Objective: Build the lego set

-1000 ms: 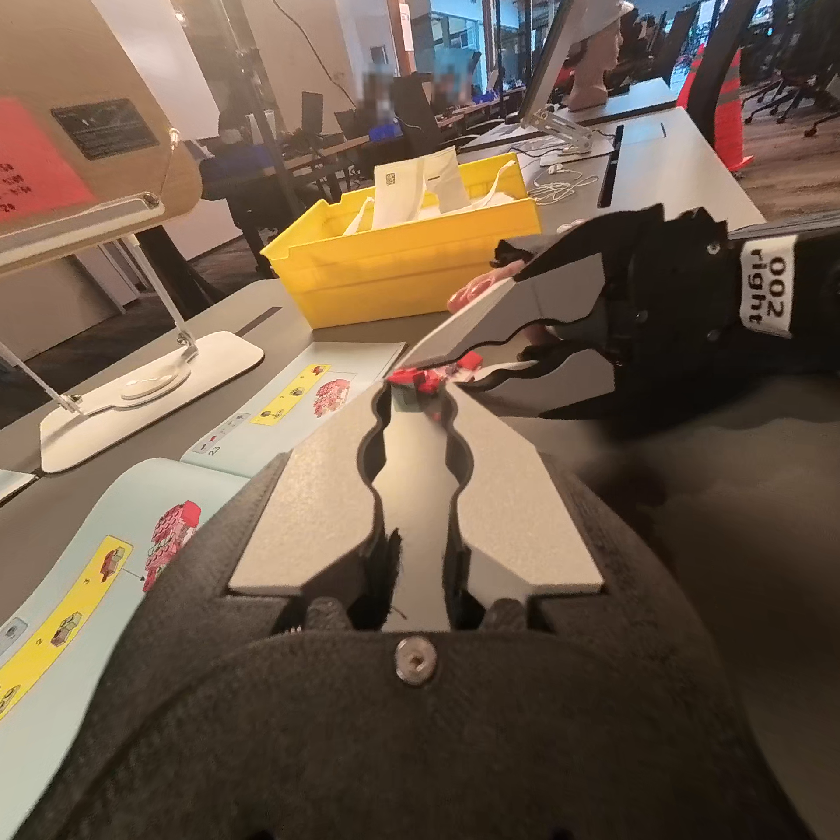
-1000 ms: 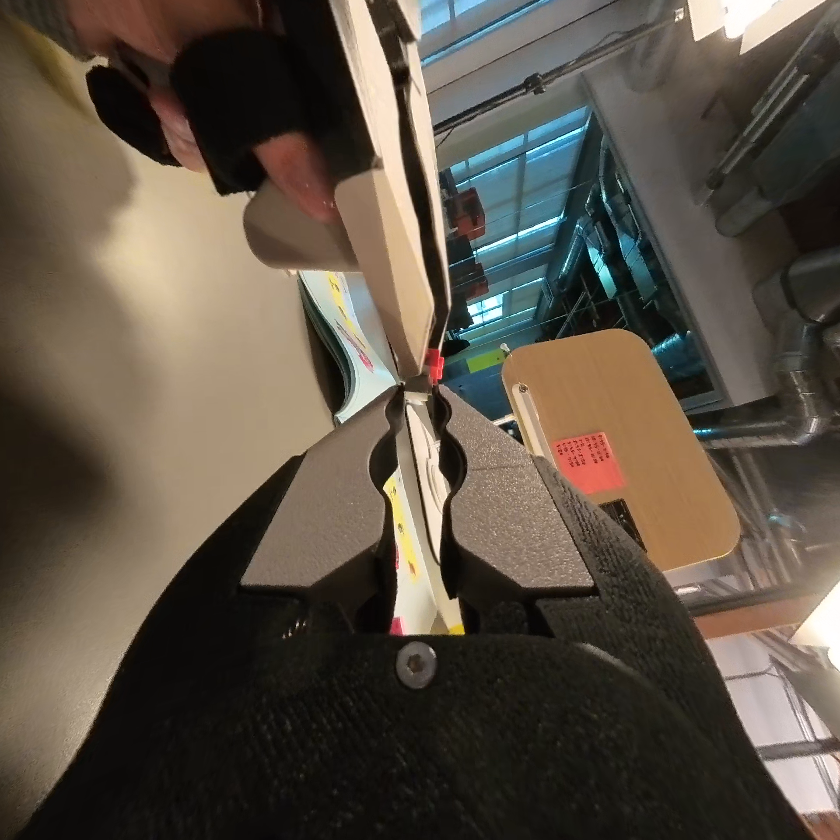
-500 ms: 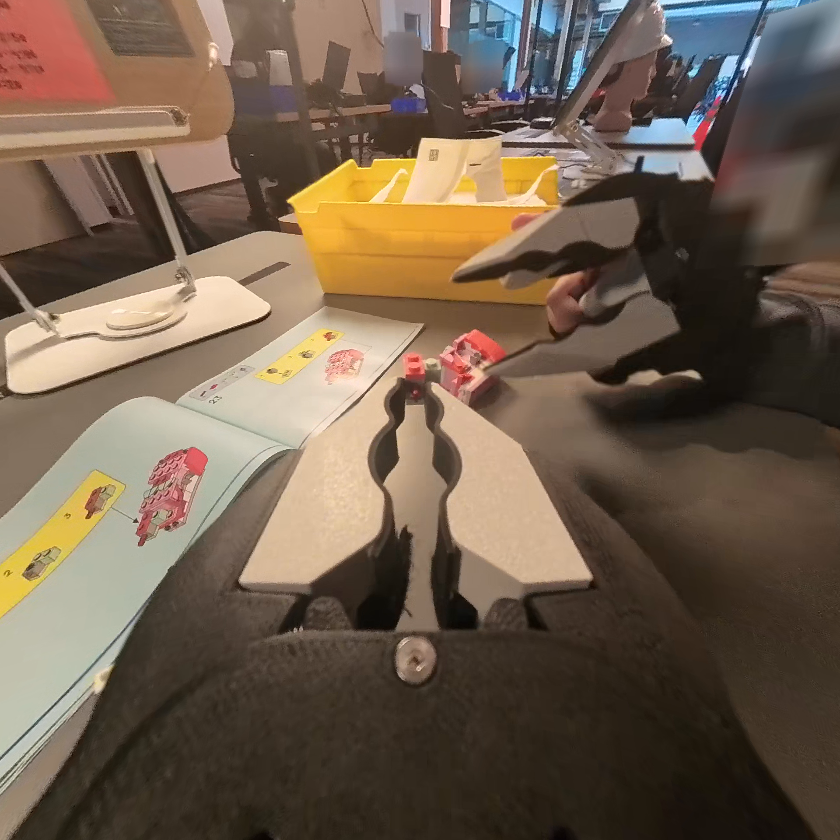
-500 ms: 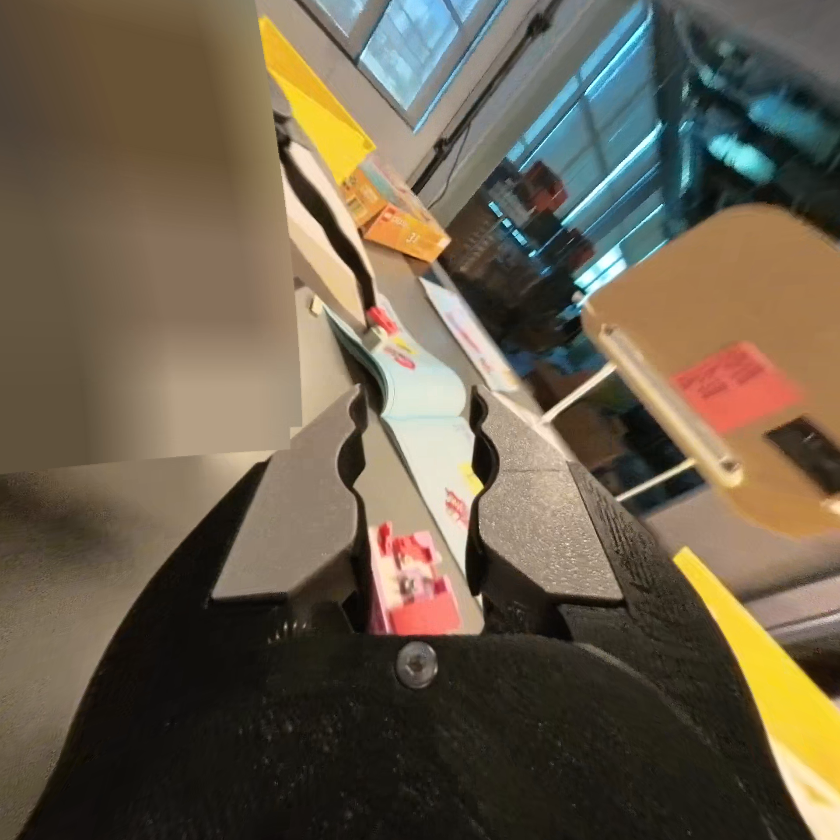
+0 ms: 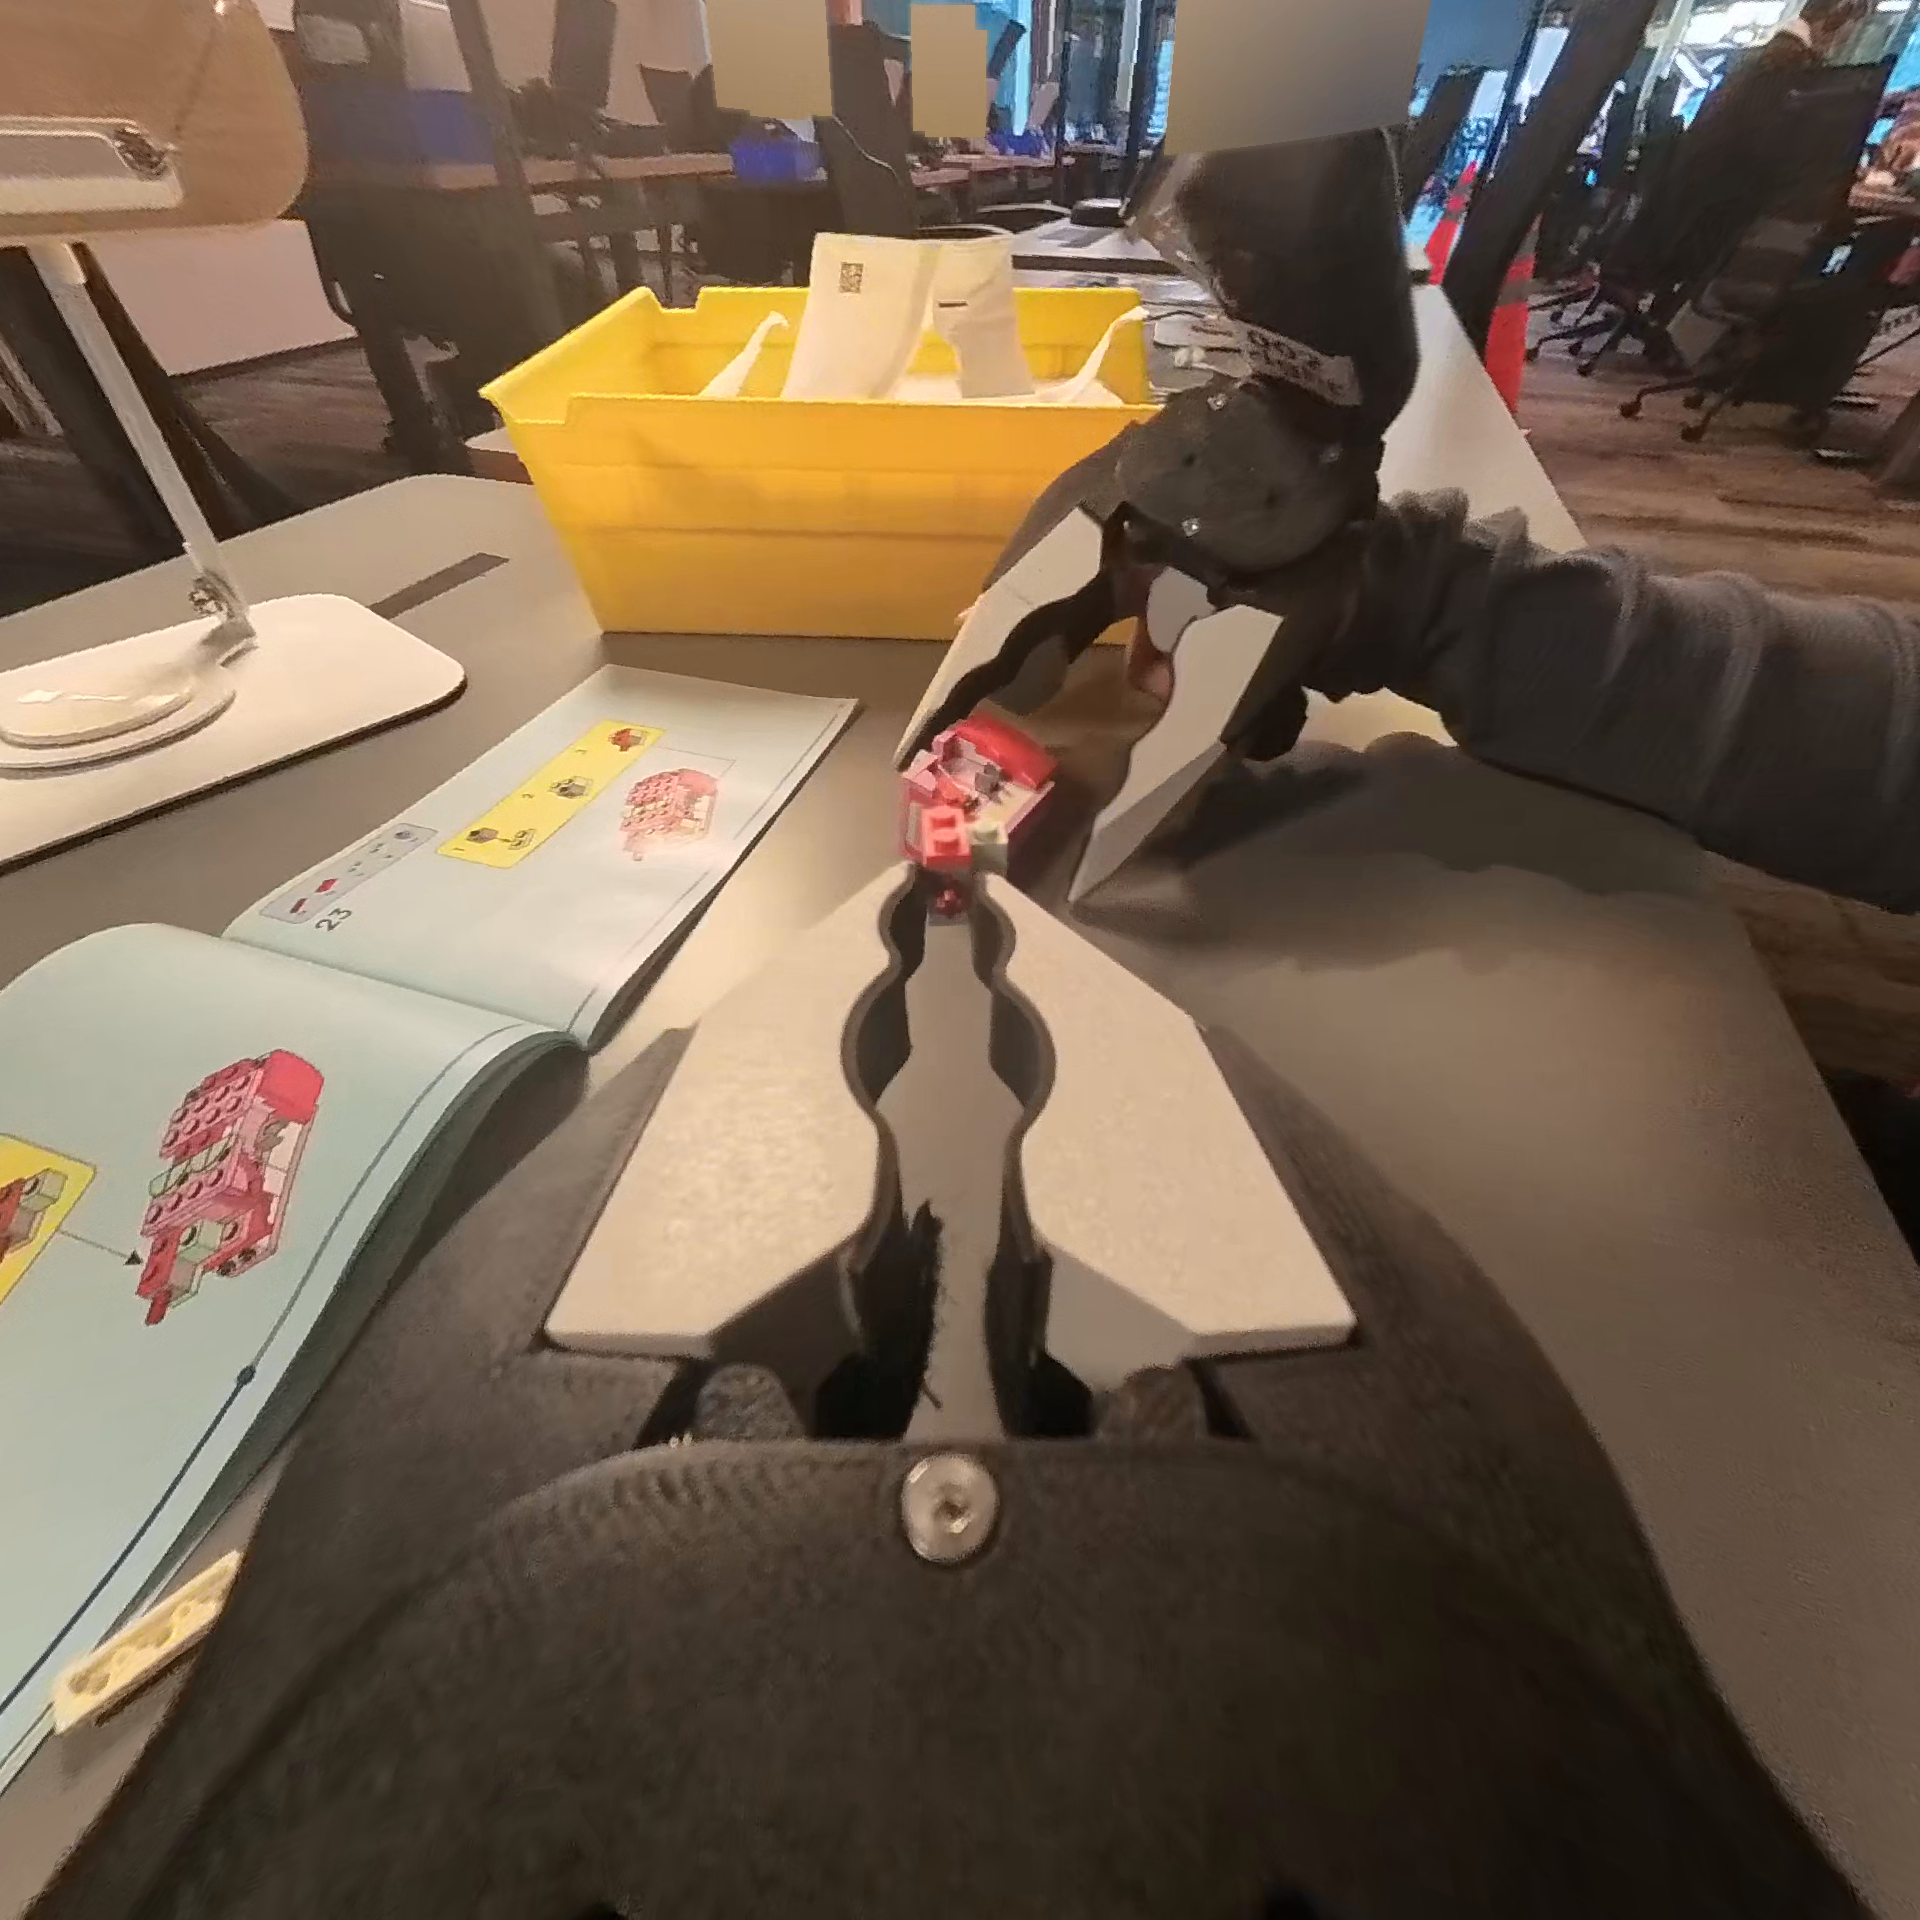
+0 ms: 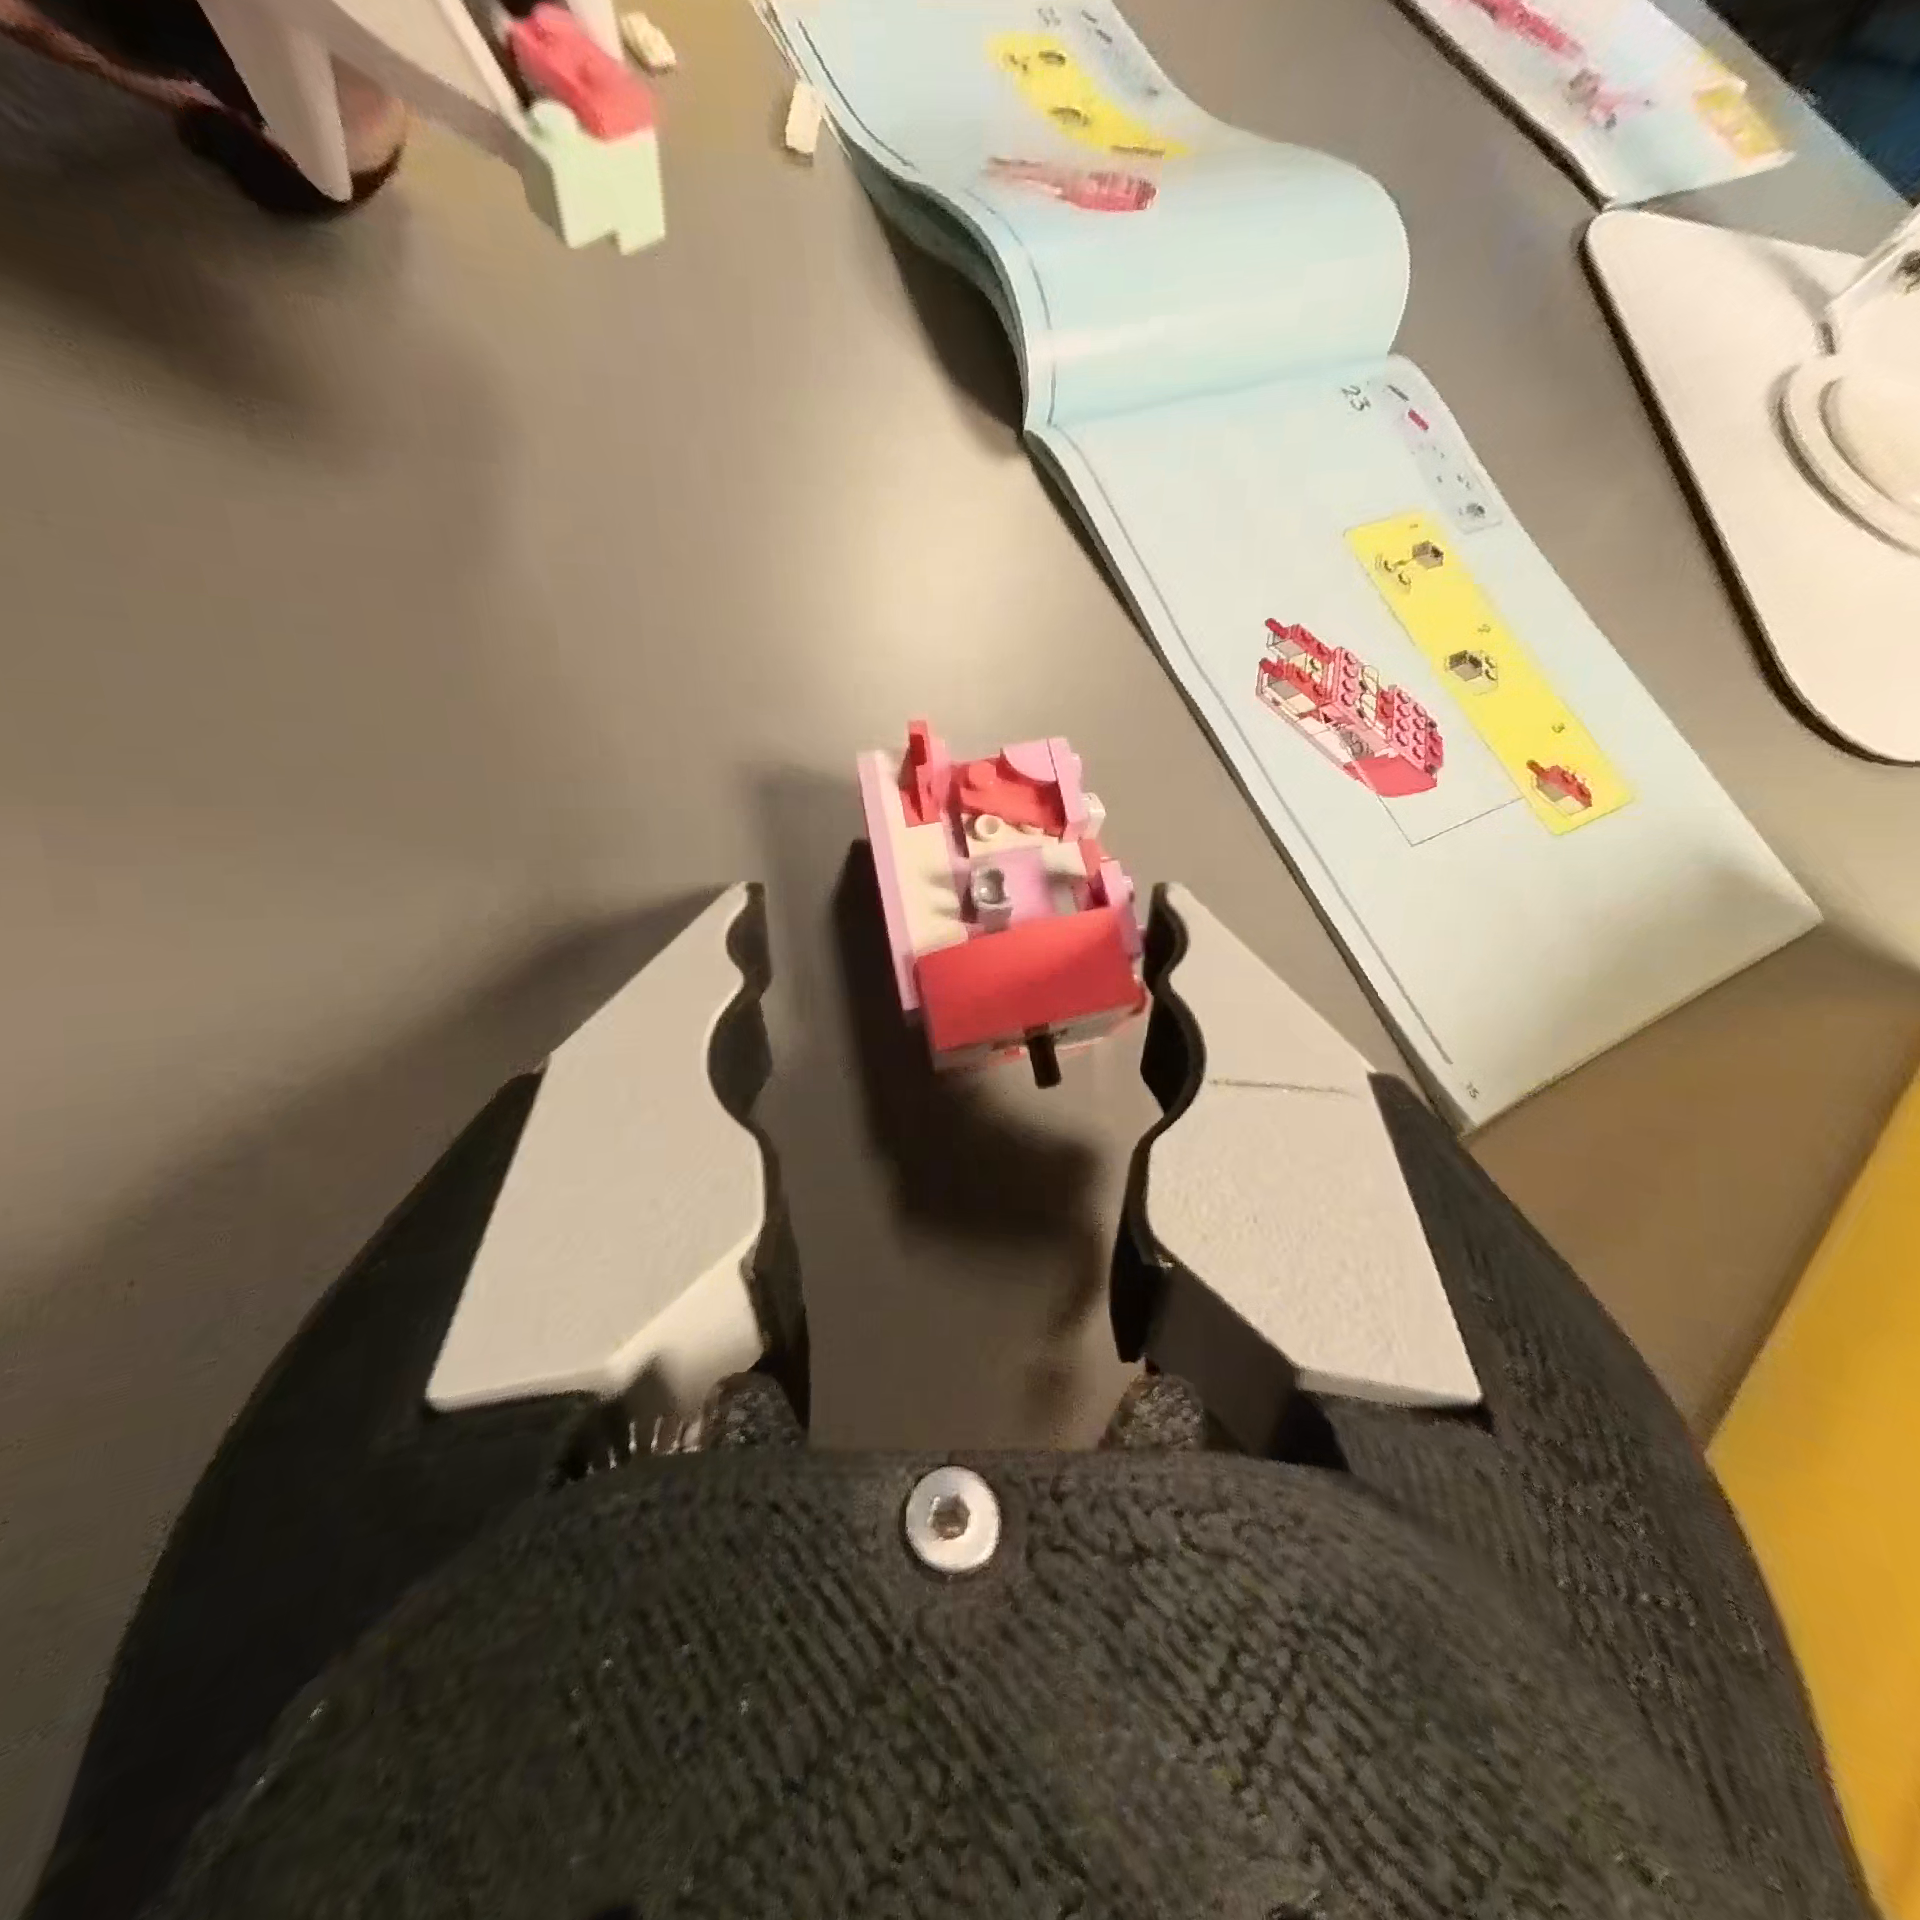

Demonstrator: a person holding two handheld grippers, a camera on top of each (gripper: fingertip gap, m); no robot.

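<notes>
My left gripper (image 5: 948, 883) is shut on a small red and pale green brick piece (image 5: 951, 836), pinched at its fingertips just above the table. The same piece shows in the right wrist view (image 6: 597, 125) at the top left, in the left gripper's fingers (image 6: 468, 73). A pink and red brick model (image 6: 997, 914) lies on the dark table (image 6: 416, 623) between the wide-open fingers of my right gripper (image 6: 951, 890), close to its right finger. In the left wrist view the model (image 5: 987, 758) sits just beyond the held piece, with the right gripper's fingers (image 5: 1174, 748) straddling it.
An open pale blue instruction booklet (image 5: 468, 883) lies left of the model and shows in the right wrist view (image 6: 1299, 499). A yellow bin (image 5: 831, 520) with white bags stands behind. A white lamp base (image 5: 156, 707) is at the far left. A small cream piece (image 5: 145, 1642) lies by the booklet. There is about 12 cm between the tips of the two grippers.
The right gripper, shut at my left fingertips a second ago, has opened wide and swung down over the model on the table. My left pads closed tighter on the small piece.
</notes>
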